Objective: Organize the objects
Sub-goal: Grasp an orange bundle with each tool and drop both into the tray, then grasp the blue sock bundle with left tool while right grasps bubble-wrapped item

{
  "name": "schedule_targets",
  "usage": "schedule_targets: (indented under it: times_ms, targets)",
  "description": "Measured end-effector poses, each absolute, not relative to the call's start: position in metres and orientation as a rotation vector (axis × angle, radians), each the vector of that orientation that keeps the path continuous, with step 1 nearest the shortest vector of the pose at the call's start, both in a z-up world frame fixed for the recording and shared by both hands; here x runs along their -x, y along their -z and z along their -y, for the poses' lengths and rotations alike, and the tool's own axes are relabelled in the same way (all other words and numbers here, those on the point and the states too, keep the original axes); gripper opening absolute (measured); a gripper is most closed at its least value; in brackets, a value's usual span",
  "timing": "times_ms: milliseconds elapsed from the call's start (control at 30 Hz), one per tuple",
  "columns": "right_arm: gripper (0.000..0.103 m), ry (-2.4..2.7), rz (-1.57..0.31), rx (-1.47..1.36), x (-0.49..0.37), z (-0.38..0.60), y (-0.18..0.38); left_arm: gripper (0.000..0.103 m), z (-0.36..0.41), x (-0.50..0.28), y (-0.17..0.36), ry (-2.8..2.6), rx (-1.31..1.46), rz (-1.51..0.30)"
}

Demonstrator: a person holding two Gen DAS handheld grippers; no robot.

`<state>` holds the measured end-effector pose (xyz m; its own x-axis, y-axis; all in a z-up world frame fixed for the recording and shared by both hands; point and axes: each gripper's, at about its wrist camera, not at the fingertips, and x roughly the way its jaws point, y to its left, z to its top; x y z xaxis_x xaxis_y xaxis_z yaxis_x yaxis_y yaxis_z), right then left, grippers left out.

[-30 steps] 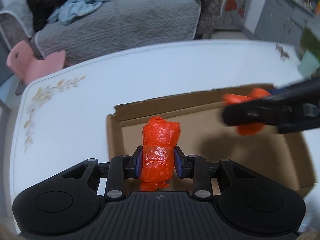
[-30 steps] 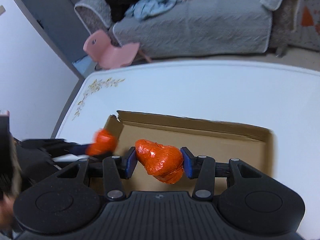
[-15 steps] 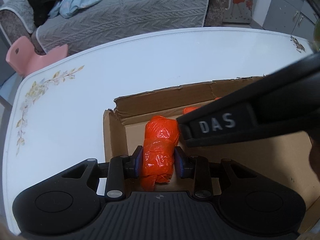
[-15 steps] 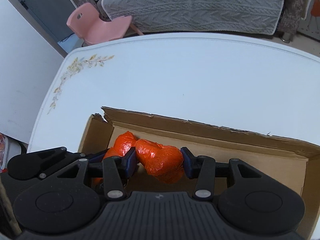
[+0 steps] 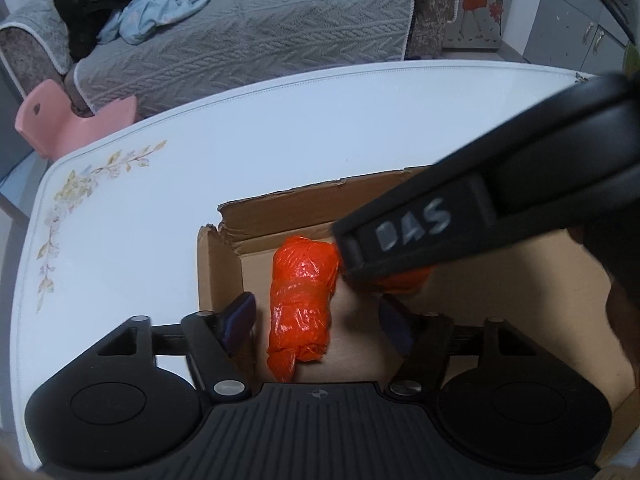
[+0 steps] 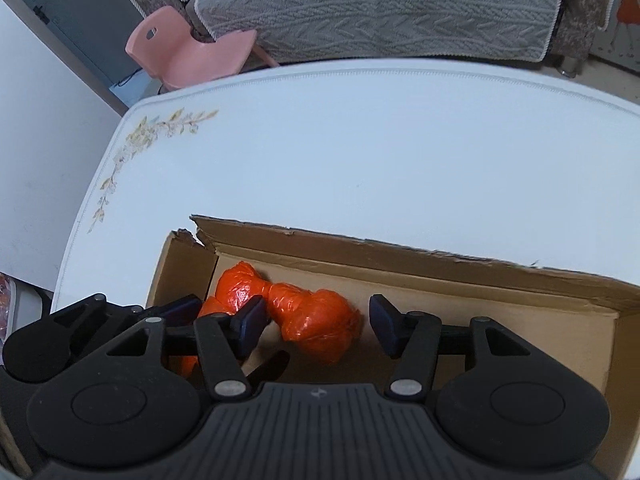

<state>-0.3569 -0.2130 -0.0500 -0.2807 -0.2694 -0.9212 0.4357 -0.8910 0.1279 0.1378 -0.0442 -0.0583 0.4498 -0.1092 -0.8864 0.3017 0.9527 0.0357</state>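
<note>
Grey quilted sofa point(image 5: 248, 36), pink chair point(image 6: 188, 52), cabinets point(image 5: 576, 28).

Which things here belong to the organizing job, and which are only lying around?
Job:
- two orange plastic-wrapped bundles
- cardboard box
- left gripper, open
- right gripper, open

Lying about:
- pink chair
- clothes on sofa
- white table

In the left wrist view the right gripper point(image 5: 500, 216) covers most of the second orange bundle point(image 5: 404, 282) — only a sliver shows under it. The cardboard box point(image 6: 440, 276) runs off the right edge, and the first bundle's point(image 6: 240, 288) lower end is hidden behind a finger.
</note>
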Motion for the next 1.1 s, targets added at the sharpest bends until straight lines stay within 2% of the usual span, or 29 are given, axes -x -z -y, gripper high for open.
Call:
schedule_targets:
  times_ms: [233,367,433,500,733,933,1100]
  targets:
    - [0.056,2.225,-0.192,-1.504,0.341,0.2,0.02,0.084,0.043,-0.117,0.032,0.264,-0.202,-1.069]
    - [0.057,2.232,-0.194,-1.489,0.322,0.188,0.001,0.085,0.037,-0.1,0.013,0.275,-0.153,-1.086]
    - [0.063,2.235,-0.195,-1.466,0.308,0.178,-0.012,0.086,0.034,-0.087,0.003,0.287,-0.137,-1.087]
    - [0.076,2.25,-0.208,-1.436,0.291,0.166,-0.024,0.087,0.031,-0.073,-0.006,0.295,-0.119,-1.098]
    - [0.077,2.276,-0.192,-1.381,0.241,0.121,-0.048,0.09,0.02,-0.028,-0.027,0.314,-0.071,-1.128]
    - [0.082,2.308,-0.286,-1.372,0.203,0.091,-0.035,0.093,0.011,0.013,-0.028,0.326,-0.107,-1.179]
    - [0.082,2.296,-0.211,-1.409,0.195,0.074,-0.009,0.098,-0.004,0.043,-0.013,0.323,-0.07,-1.229]
